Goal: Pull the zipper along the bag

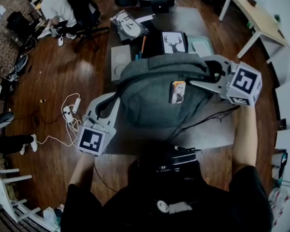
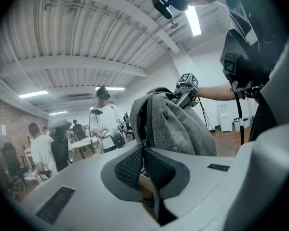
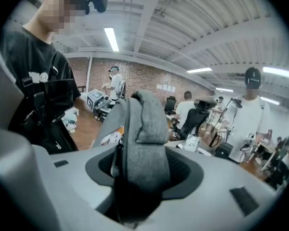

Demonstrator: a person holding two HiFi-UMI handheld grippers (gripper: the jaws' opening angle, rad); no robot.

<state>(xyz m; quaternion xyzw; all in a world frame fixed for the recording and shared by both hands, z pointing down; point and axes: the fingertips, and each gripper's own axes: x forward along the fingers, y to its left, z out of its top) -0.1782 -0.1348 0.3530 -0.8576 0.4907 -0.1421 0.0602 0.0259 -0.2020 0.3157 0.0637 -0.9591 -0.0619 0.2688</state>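
Head view is showing the grey bag (image 1: pixel 150 98) lying on the surface (image 1: pixel 217 134), left tongs (image 1: pixel 106 108) at eight o'clock pinching its zipper (image 2: pixel 144 124), right tongs (image 1: pixel 203 79) at two o'clock clamping fabric (image 3: pixel 142 143) that is risking slipping if teeth snag.

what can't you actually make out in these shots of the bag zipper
- Zipper pull: head view, lost in the folds of the backpack; left gripper view, too small to tell at the shut left claw.
- Pad faces of the right claw: right gripper view, covered by the backpack fabric it clamps.
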